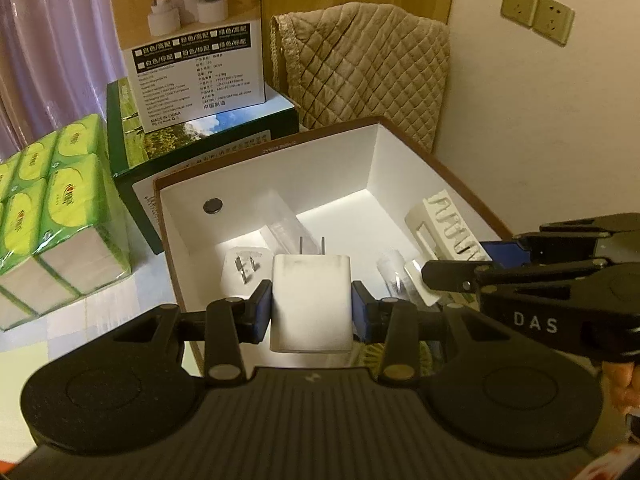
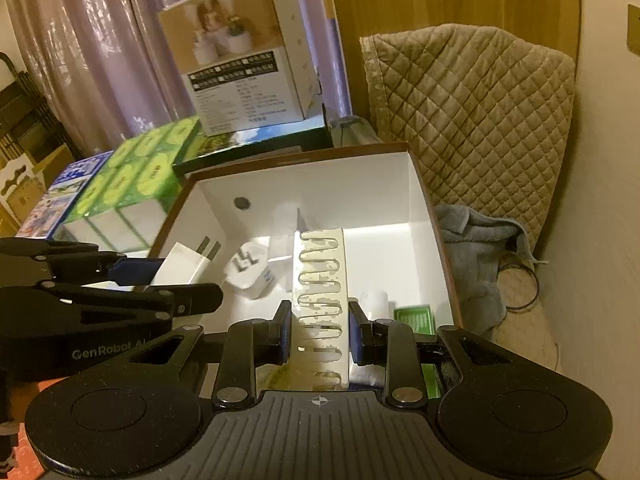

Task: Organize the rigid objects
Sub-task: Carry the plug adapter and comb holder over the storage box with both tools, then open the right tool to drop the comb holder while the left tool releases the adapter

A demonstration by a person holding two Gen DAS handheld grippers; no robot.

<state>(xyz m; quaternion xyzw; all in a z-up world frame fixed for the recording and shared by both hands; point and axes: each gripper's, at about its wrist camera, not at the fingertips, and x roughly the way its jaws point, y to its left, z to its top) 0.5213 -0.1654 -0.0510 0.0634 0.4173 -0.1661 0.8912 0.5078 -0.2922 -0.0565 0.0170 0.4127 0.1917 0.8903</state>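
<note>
White plug adapter (image 1: 311, 300) clamped between the blue pads of my left hand-held gripper (image 1: 311, 312), prongs pointing away from me, held over the near edge of the open box (image 1: 280, 160). My right hand-held gripper (image 2: 319, 330) is closed on a white slotted rack (image 2: 320, 300), its long side running forward between the fingers, also above the box. Each hand-held gripper shows at the edge of the other's view, side by side and close.

Ahead of and below both: box interior is white, brown rim. On its floor, a second white plug (image 1: 242, 268) just left of my held adapter, a clear tube (image 1: 280, 220) beyond it, a dark round spot (image 1: 212, 205) on the left wall. Green card (image 2: 414, 316) lies right of the rack.

Beyond the box: green tissue packs (image 1: 52, 200) to the left, stacked cartons (image 1: 192, 72) ahead, quilted cover (image 1: 360, 64) ahead right.
</note>
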